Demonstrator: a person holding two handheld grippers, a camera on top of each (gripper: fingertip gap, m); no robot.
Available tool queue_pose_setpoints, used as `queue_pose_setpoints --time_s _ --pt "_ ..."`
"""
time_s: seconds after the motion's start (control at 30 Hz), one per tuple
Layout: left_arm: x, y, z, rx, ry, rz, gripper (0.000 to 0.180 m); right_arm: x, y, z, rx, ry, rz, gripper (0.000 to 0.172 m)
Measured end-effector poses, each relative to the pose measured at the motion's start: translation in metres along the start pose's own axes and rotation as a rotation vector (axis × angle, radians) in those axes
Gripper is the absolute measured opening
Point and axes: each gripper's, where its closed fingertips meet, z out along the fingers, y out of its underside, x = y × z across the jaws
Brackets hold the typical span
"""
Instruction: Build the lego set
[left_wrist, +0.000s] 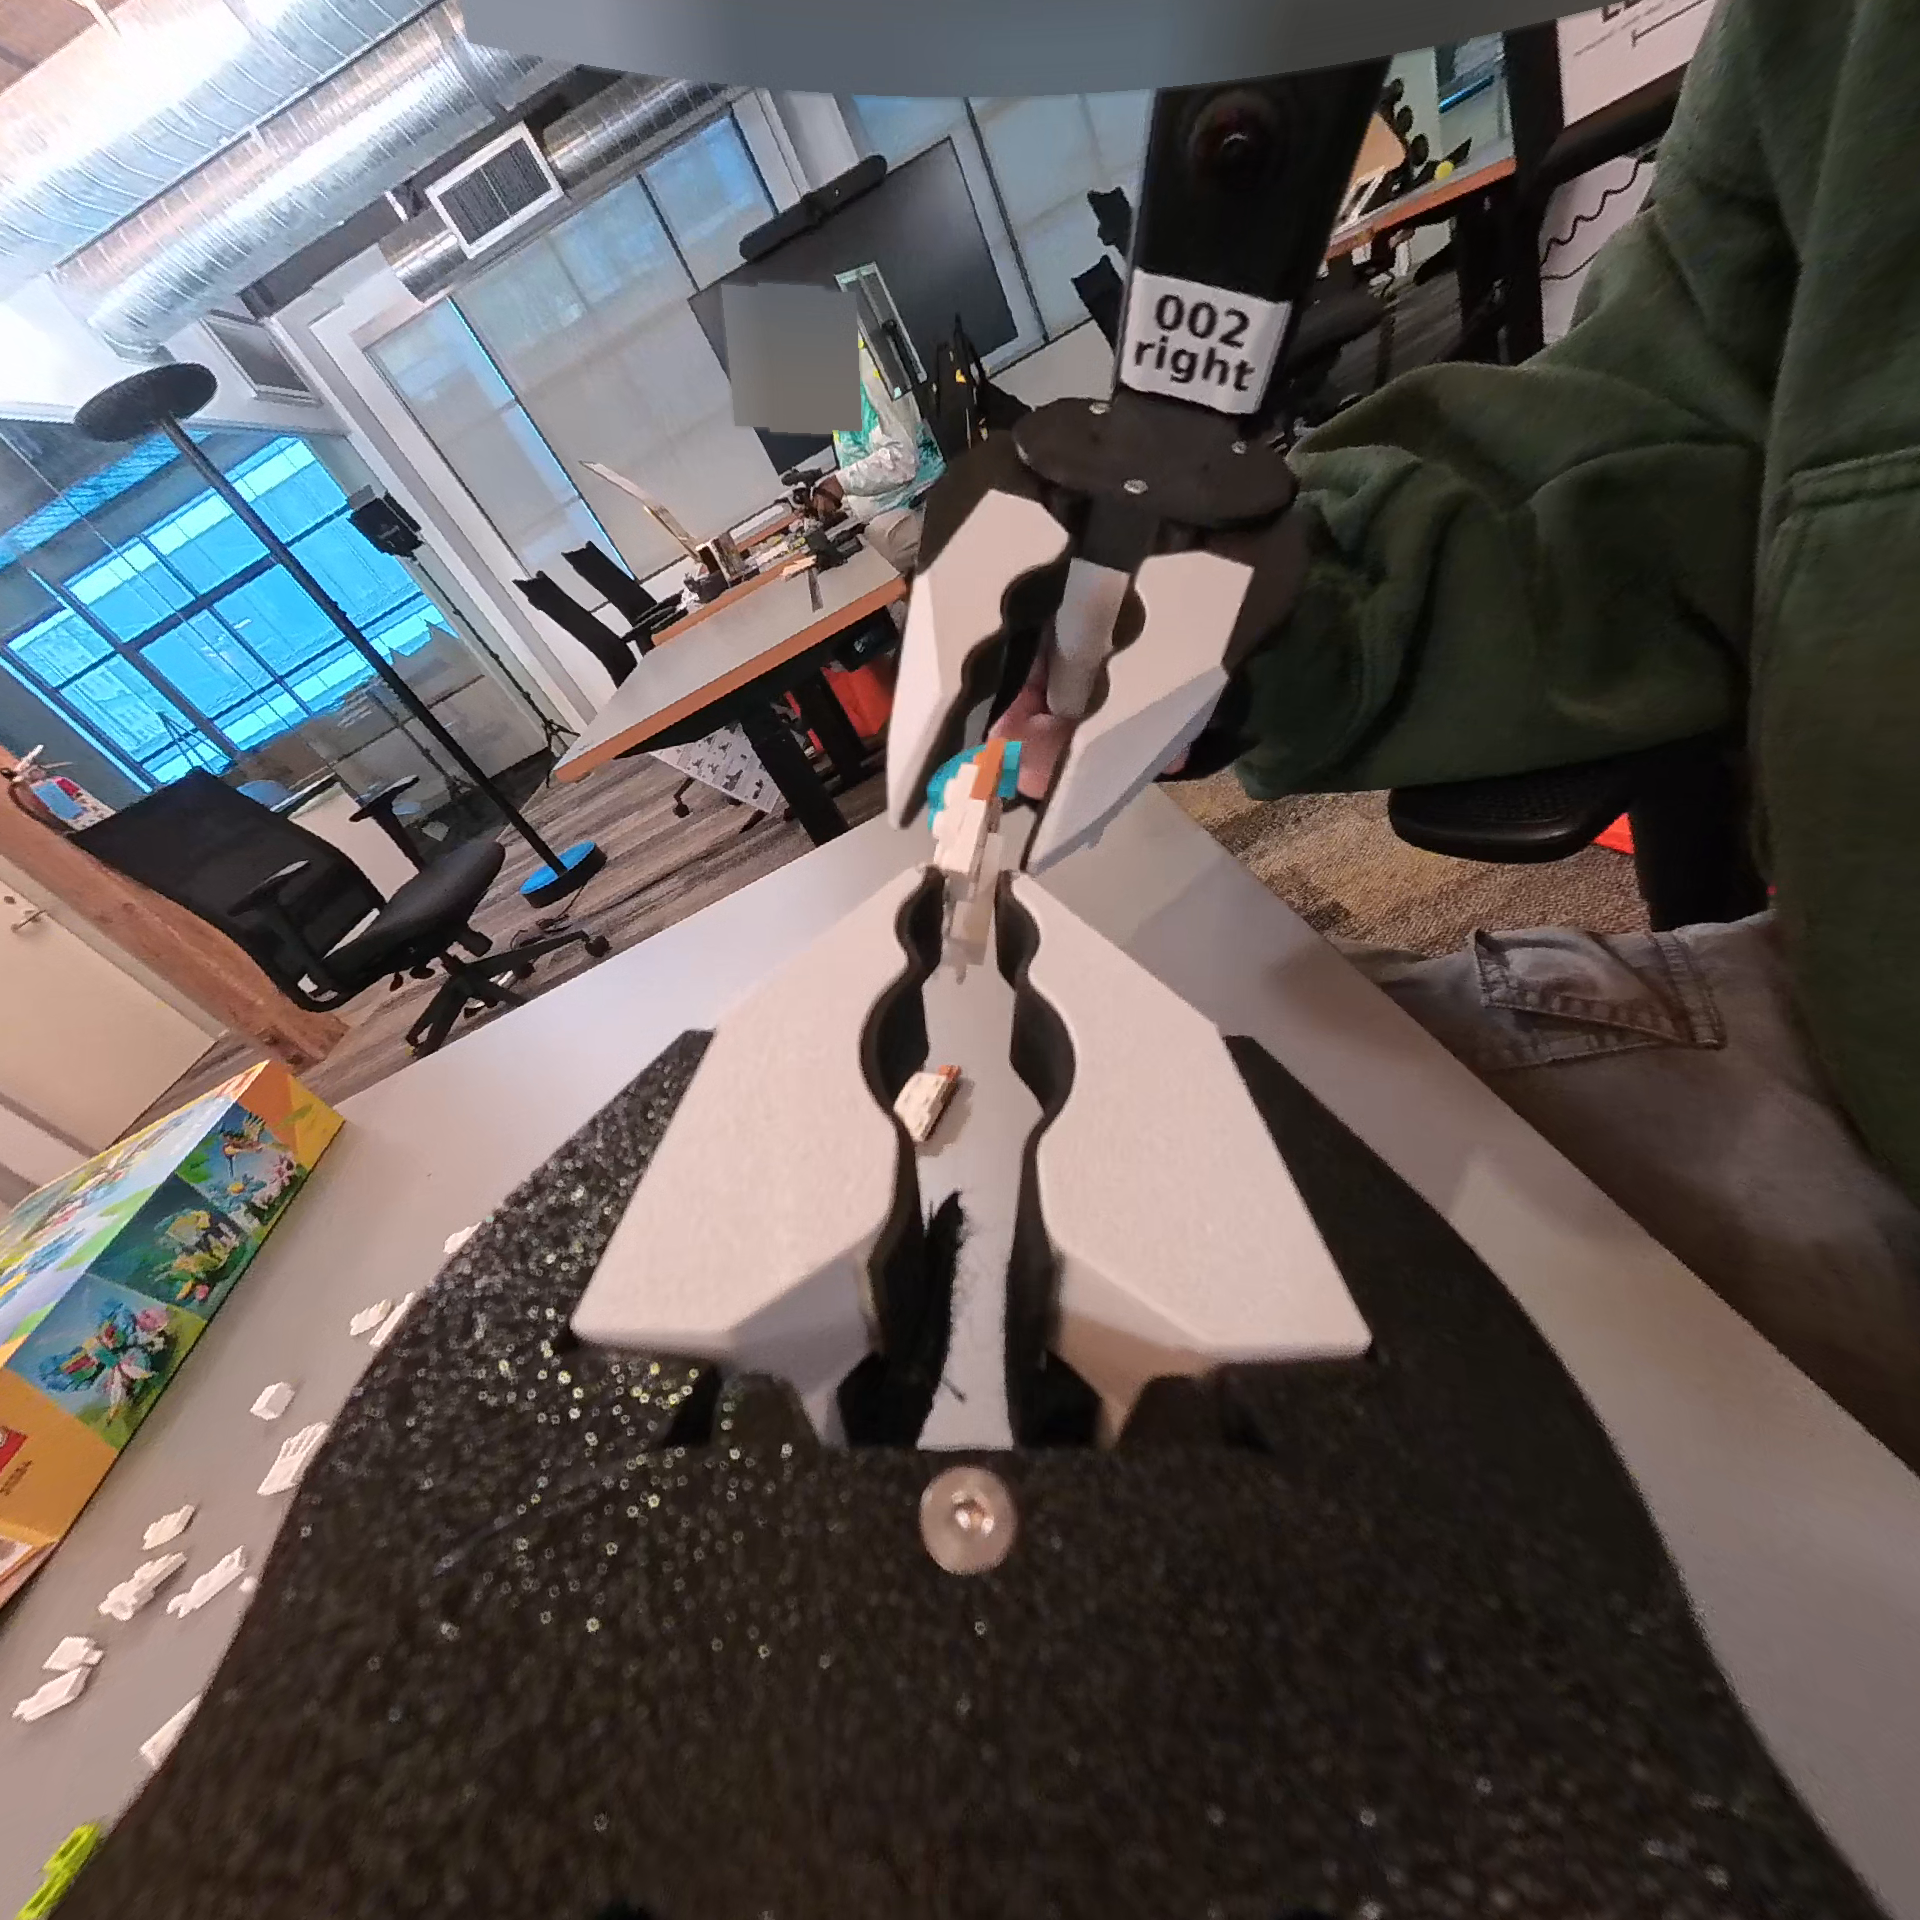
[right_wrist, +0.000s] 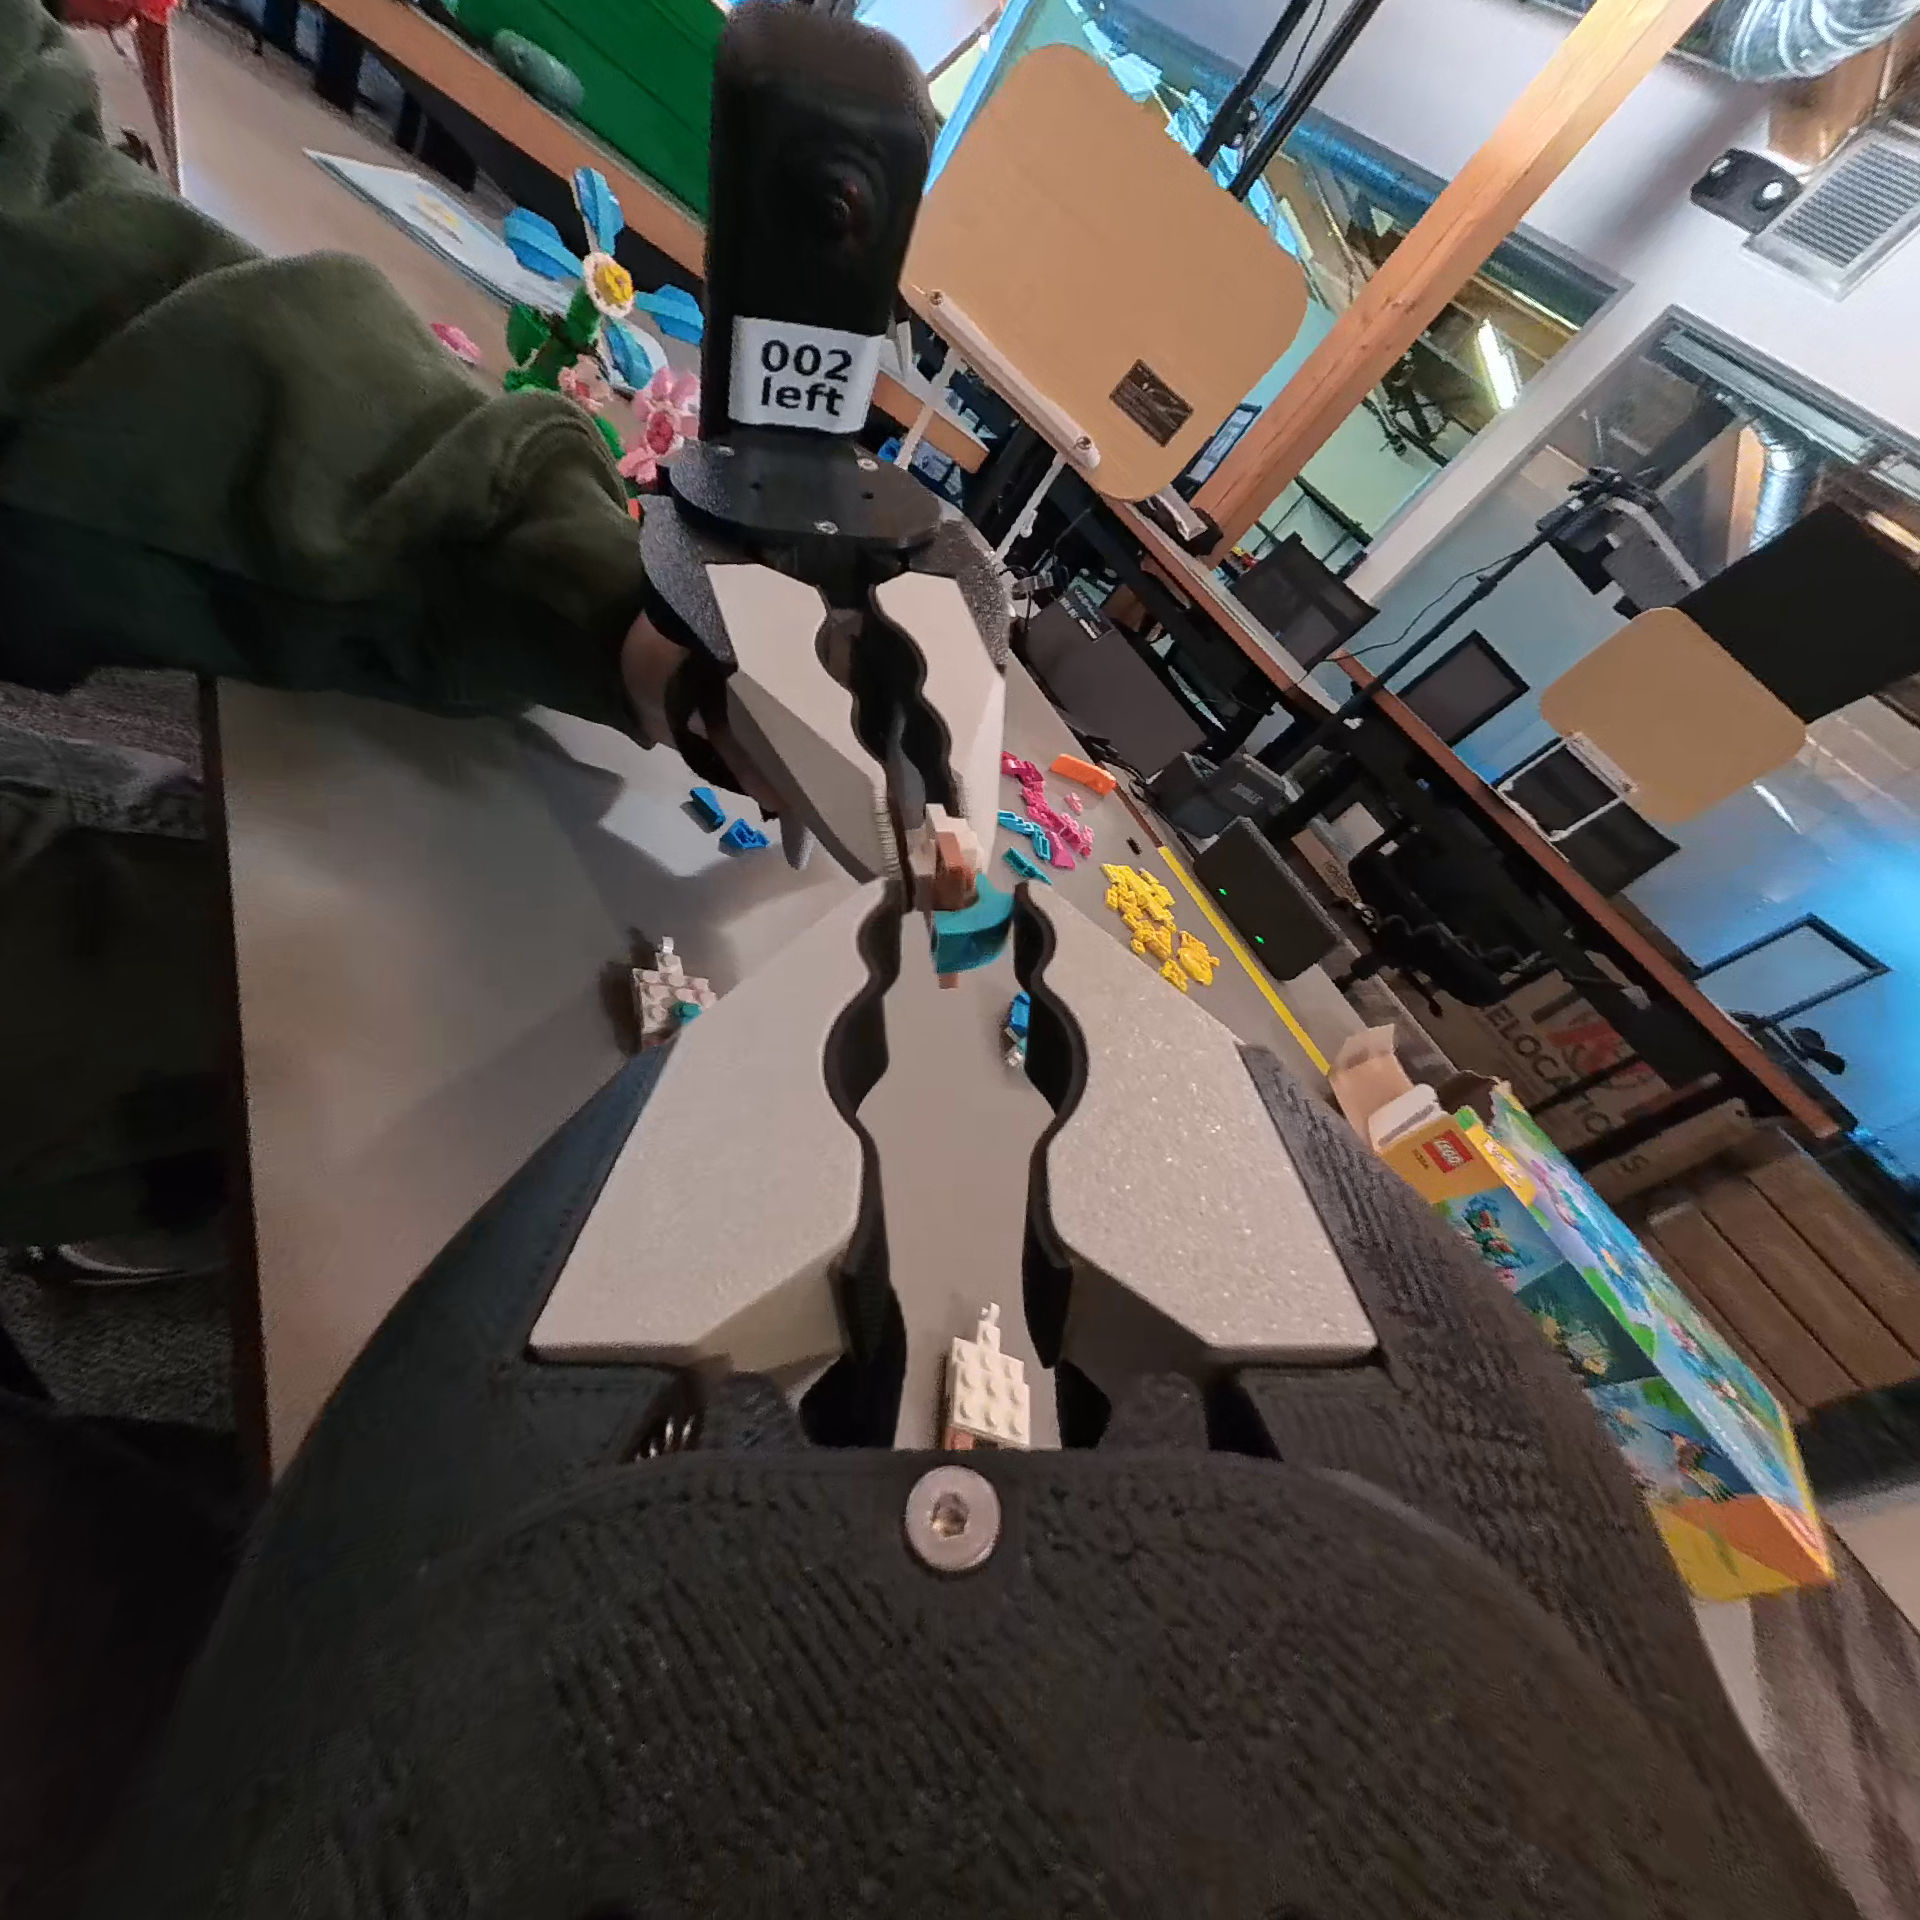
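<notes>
Above a pale grey worktop (left_wrist: 1226, 935), two hand-held grippers meet tip to tip over a small toy-brick assembly of white, orange and teal pieces (left_wrist: 971, 821). The left gripper (left_wrist: 961, 883) has its jaws drawn nearly together, leaving only a slim gap, and they are clamped on the white end of the assembly, which stands out past the tips. In the right wrist view the same jaws appear almost closed, with the white and brown-orange bricks gripped at their tips. The right gripper (right_wrist: 956, 899) has its jaws noticeably wider; the teal curved end of the assembly (right_wrist: 971, 940) sits between its fingertips. Seen from the left wrist view, its left fingertip lies against the teal piece while a clear gap shows beside the other fingertip, so the jaws are not pressed shut on it. Both grippers are held by a person in a dark green fleece sleeve (left_wrist: 1558, 582). On the worktop lie scattered white bricks (left_wrist: 156, 1579), a yellow pile of bricks (right_wrist: 1158, 920), pink pieces (right_wrist: 1049, 816) and a colourful printed cardboard box (left_wrist: 135, 1268). A small white stepped brick build (right_wrist: 987, 1387) rests close under the right gripper.
</notes>
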Motion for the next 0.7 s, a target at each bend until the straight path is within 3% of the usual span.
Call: queue_pose_setpoints --time_s 0.57,0.63,0.7 --pt "-0.003 0.004 0.000 -0.025 -0.020 0.004 0.007 0.003 0.005 0.002 -0.063 0.018 -0.043 0.016" --pt "-0.003 0.010 0.000 -0.064 -0.022 0.044 0.007 0.001 0.011 0.003 -0.066 -0.008 0.022 0.021" --pt "-0.004 0.019 0.002 -0.139 -0.043 0.131 0.007 -0.002 0.017 0.004 -0.043 -0.092 0.254 0.029"
